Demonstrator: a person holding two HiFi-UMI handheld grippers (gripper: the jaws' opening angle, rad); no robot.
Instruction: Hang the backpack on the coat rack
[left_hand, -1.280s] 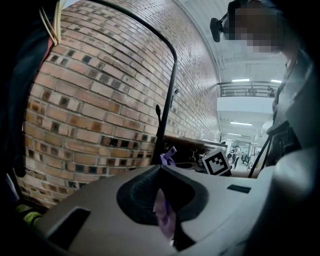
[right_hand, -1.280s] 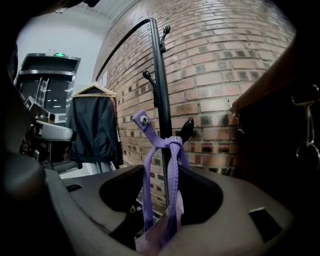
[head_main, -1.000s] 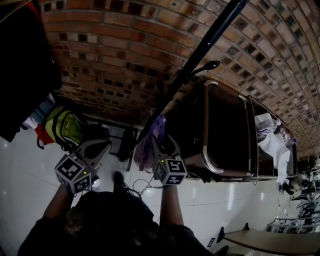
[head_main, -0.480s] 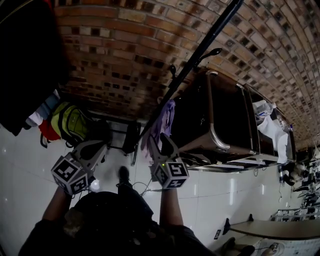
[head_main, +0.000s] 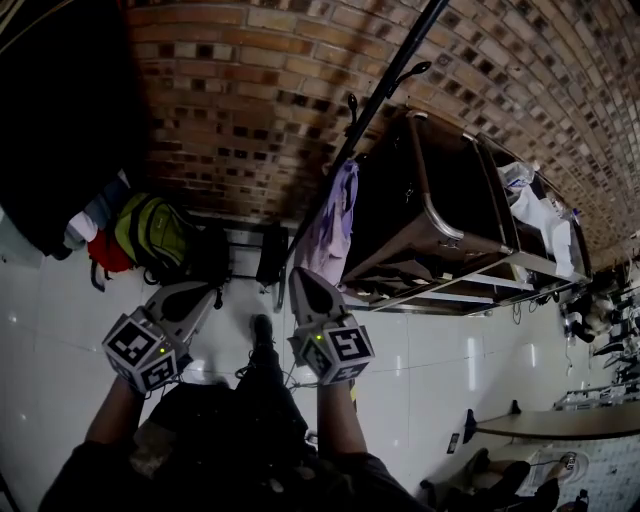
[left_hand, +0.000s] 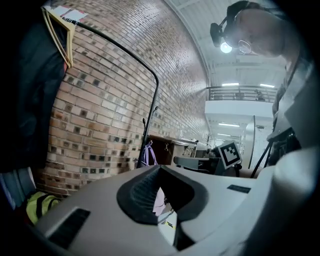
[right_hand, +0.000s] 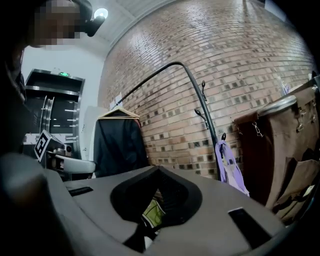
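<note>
1. The left gripper (head_main: 198, 292) has its jaws drawn together on nothing. The right gripper (head_main: 298, 274) has just been closing its jaws; they now meet with nothing between them.
2. The step in hand looks like the approach to the backpack, so the jaws probably need to open again before either gripper reaches it.
3. The backpack (head_main: 150, 232) sits on the floor (head_main: 60, 330) at its far edge, against the foot of the brick wall (head_main: 240, 110) and well apart from both grippers. It is yellow-green with dark panels, soft and slumped. I cannot make out its top loop.
4. Gripping a strap or the loop, not the loose fabric, should let it hang straight.
5. Farther right stands the coat rack (head_main: 375, 105), with a purple cloth (head_main: 335, 215) hanging low on it. An upper hook (head_main: 410, 70) looks free and seems the better target.
</note>
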